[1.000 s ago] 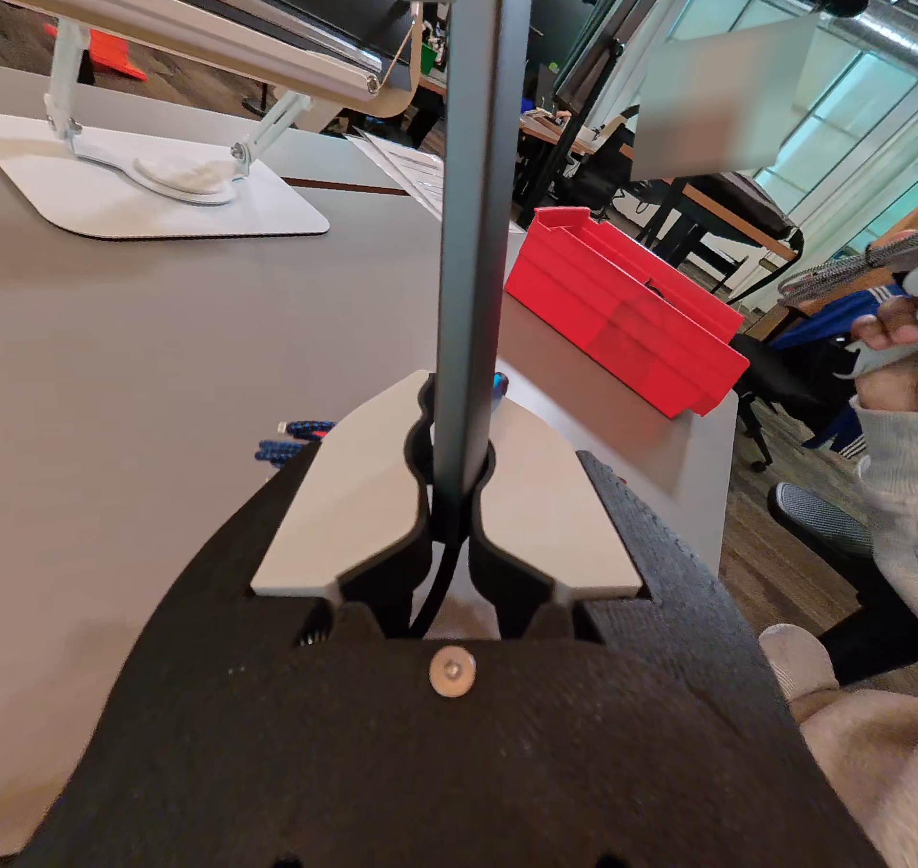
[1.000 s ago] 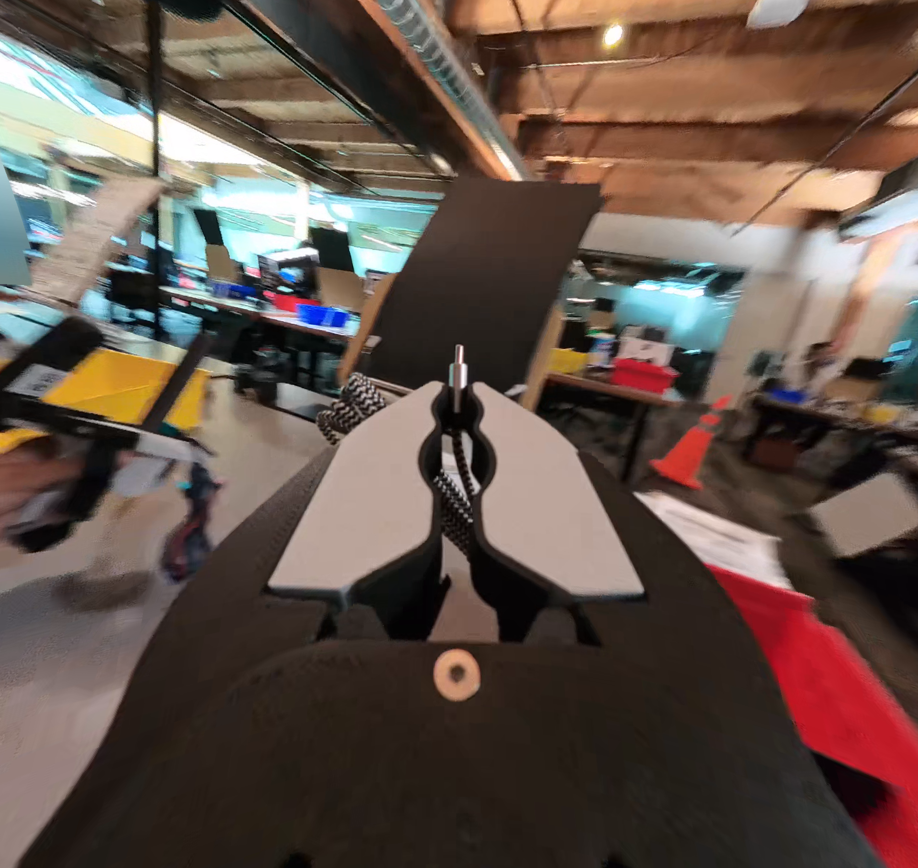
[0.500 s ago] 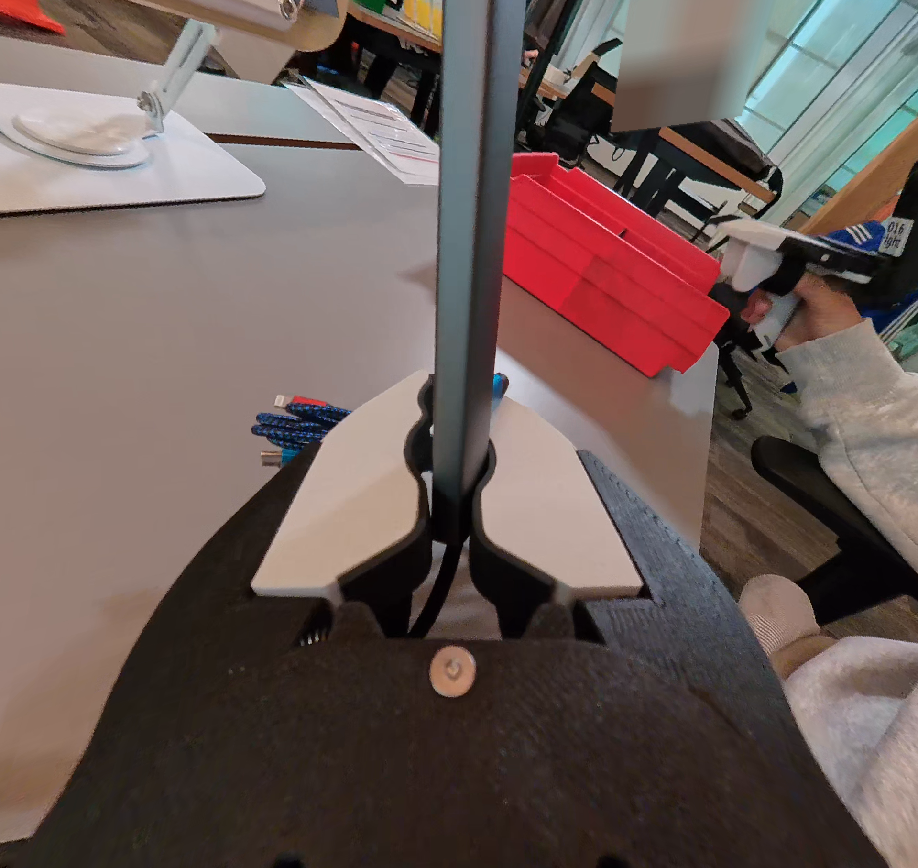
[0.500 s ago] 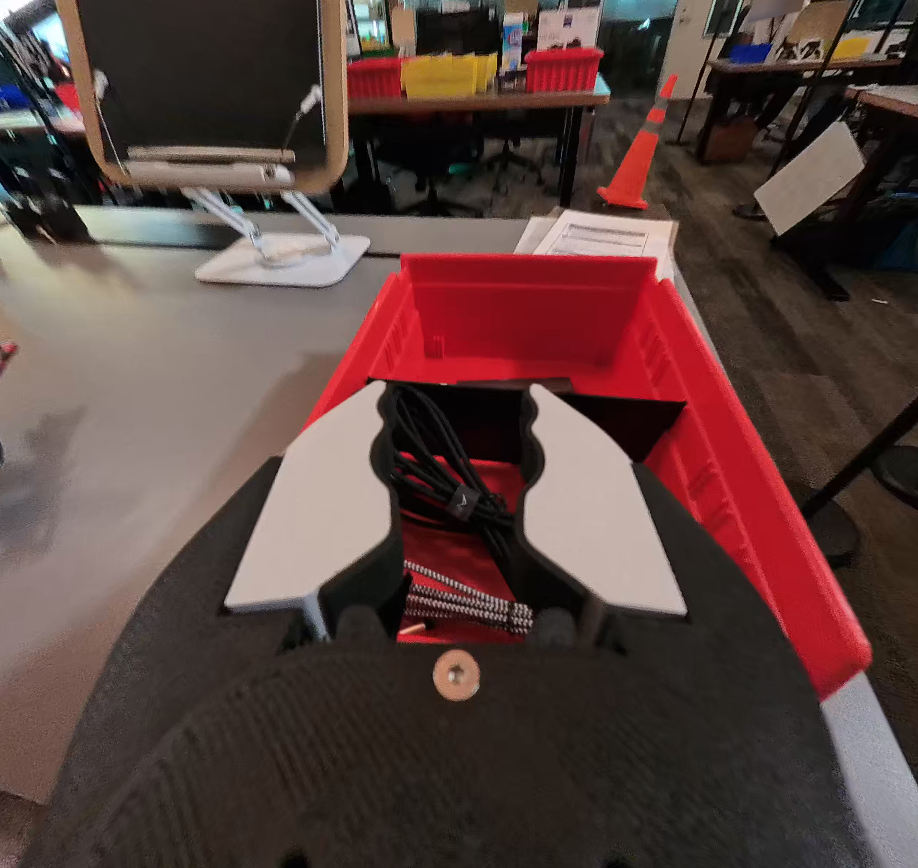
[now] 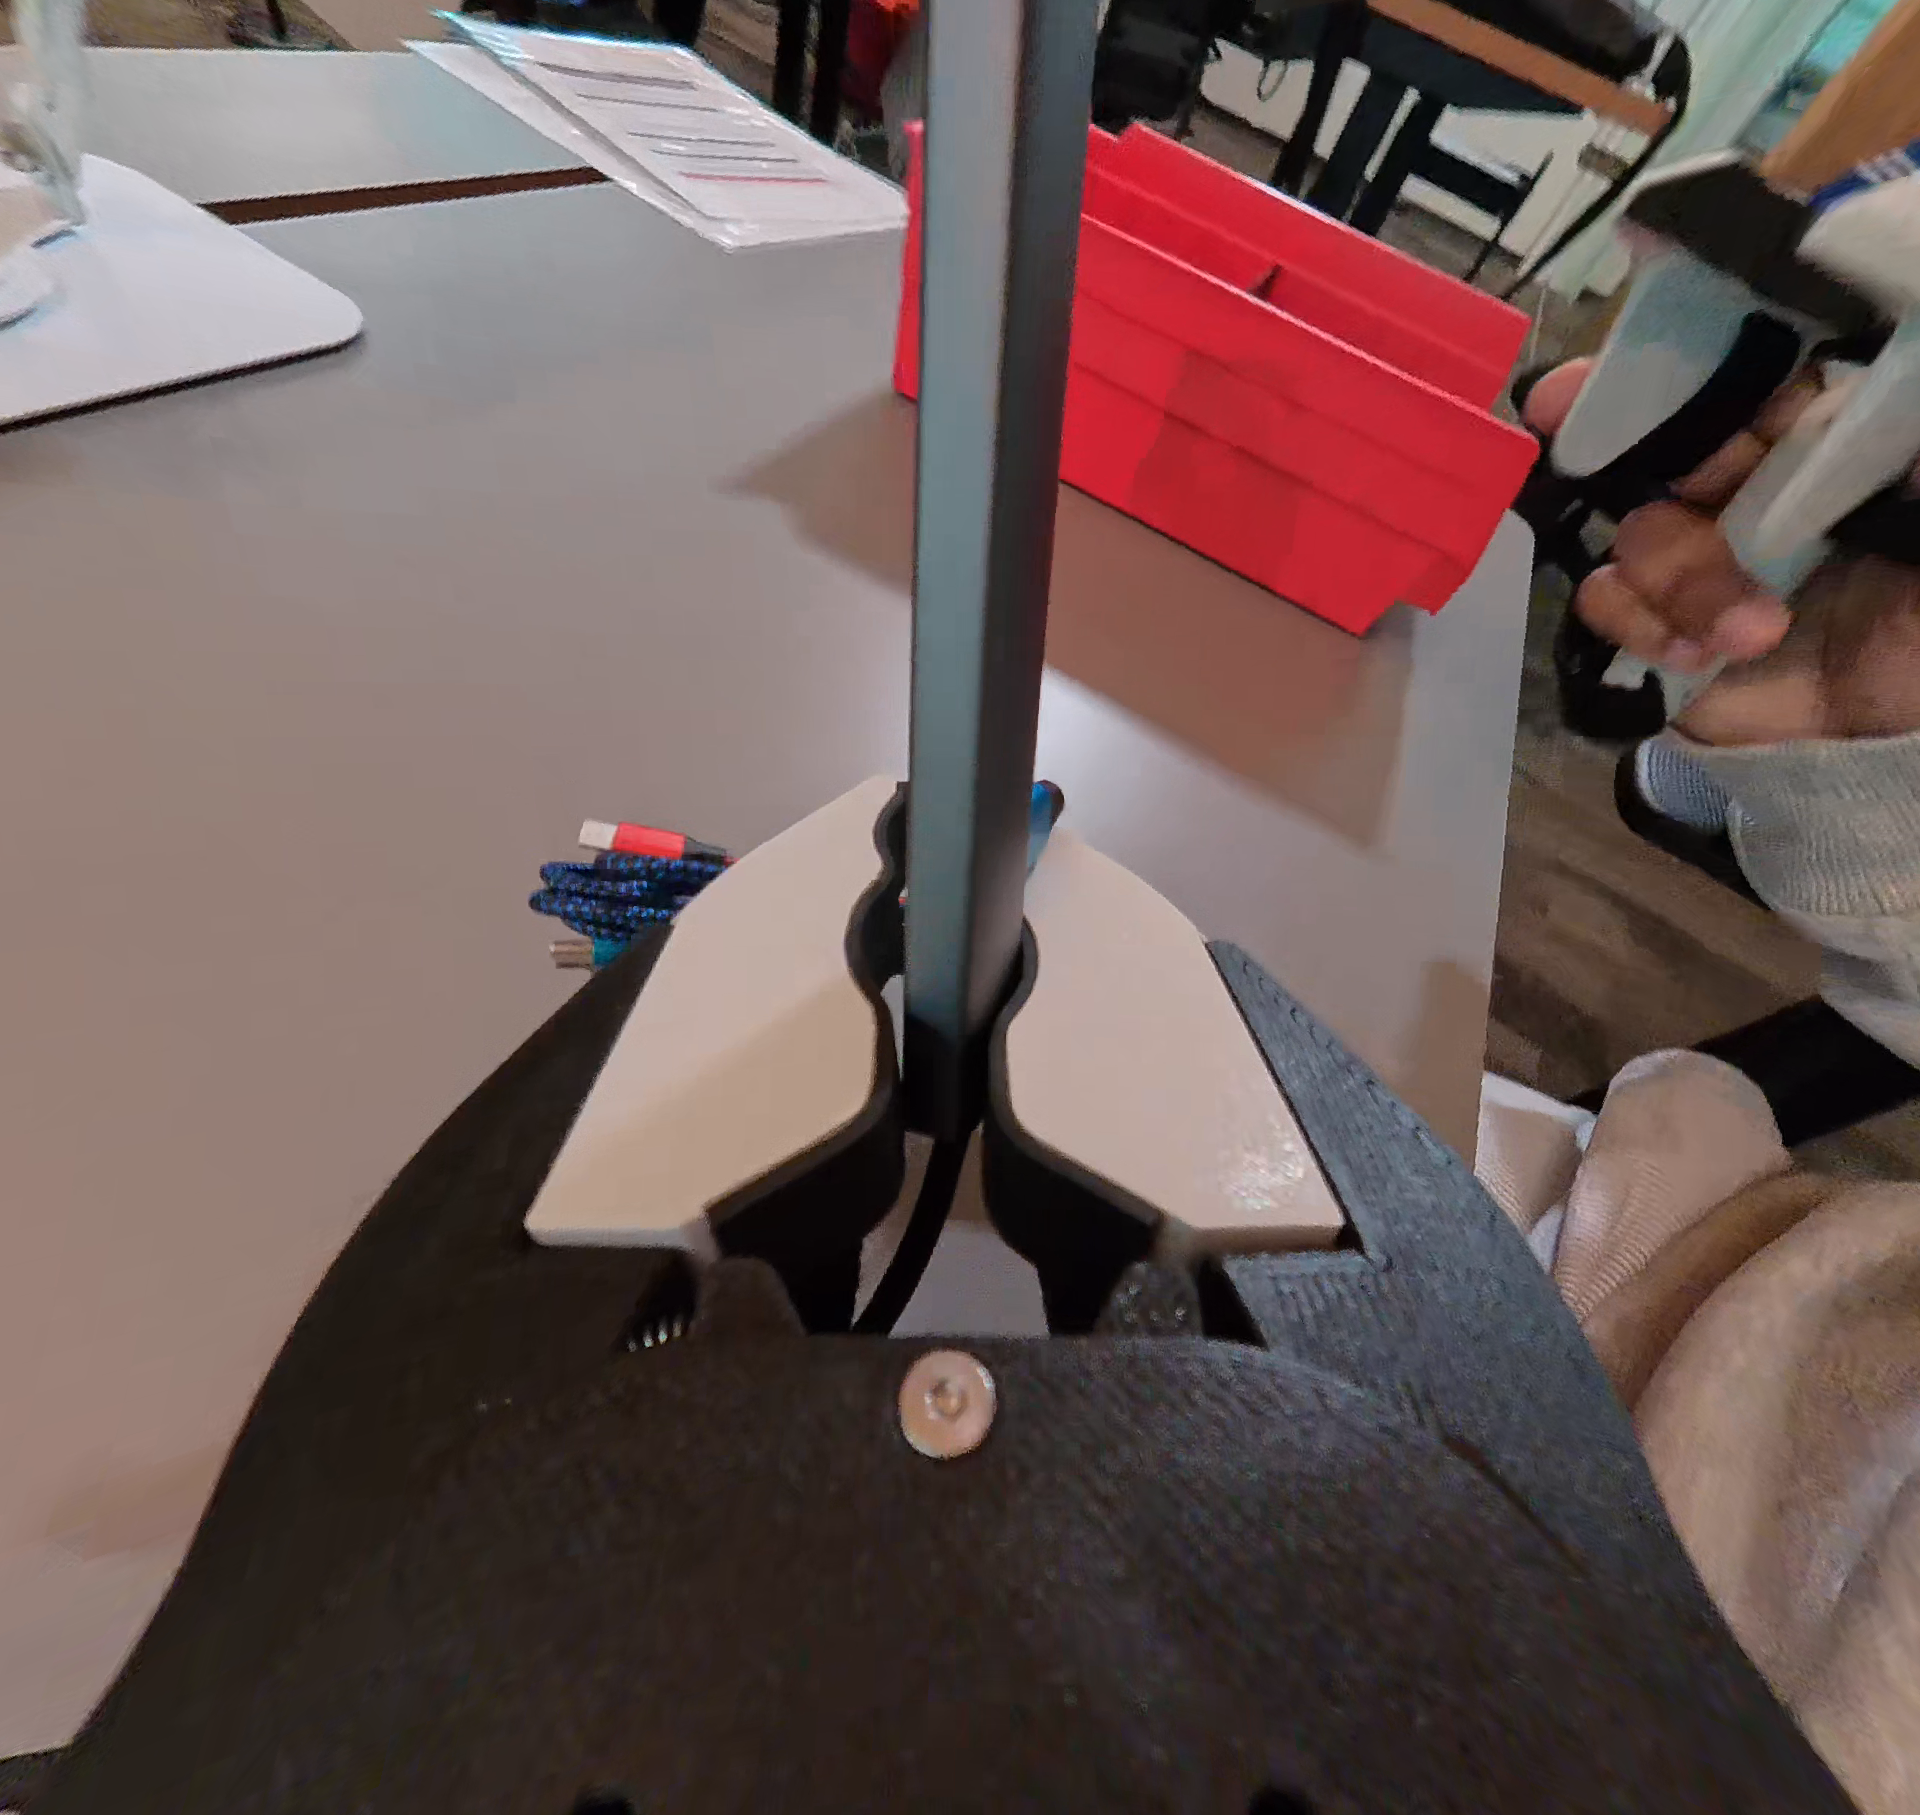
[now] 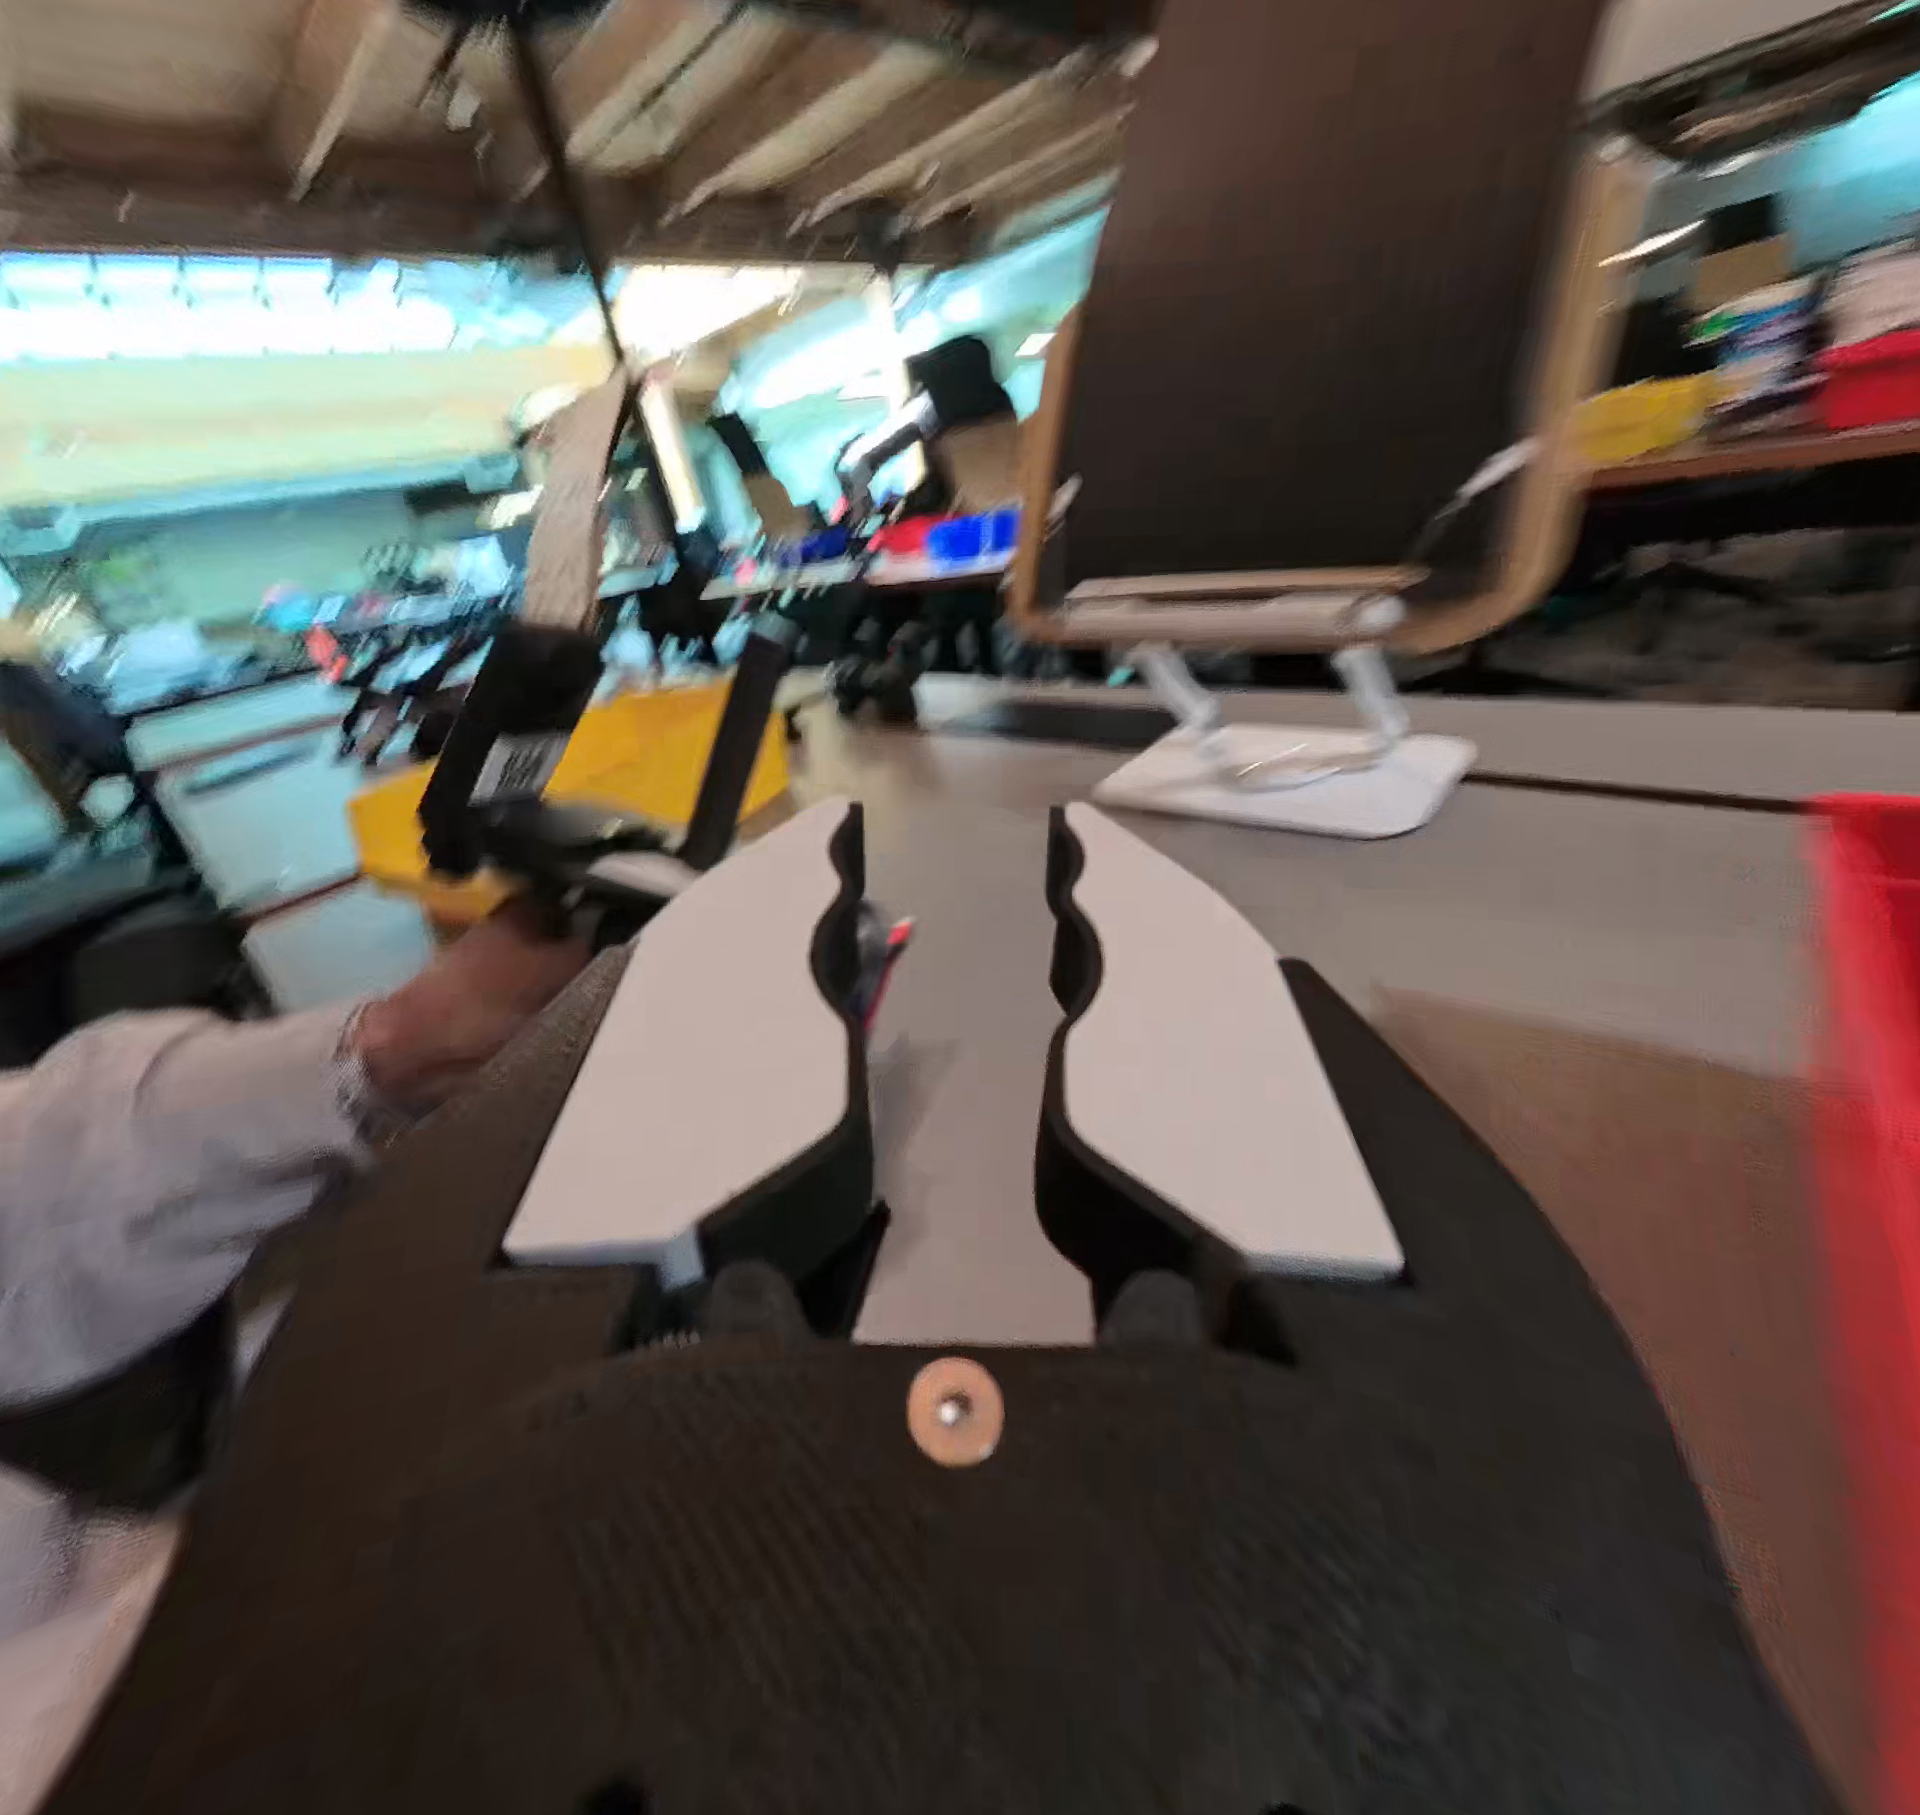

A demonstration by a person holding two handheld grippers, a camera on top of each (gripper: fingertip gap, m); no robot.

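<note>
The left gripper [image 5: 961, 944] is clamping a flat grey slab [image 5: 997, 415] that is standing upright between its jaws, a thin black cable [image 5: 914, 1246] trailing from its lower end. The right gripper [image 6: 956, 944] is hovering over the grey table [image 6: 1455, 934] with jaws parted and nothing between them. A coiled blue braided cable [image 5: 623, 898] is lying on the table just beside the left gripper. A red bin [image 5: 1247, 383] is sitting near the table's far edge, beside a printed sheet [image 5: 665, 134] and a white stand base [image 5: 156, 311]. How much work is remaining cannot be determined.
</note>
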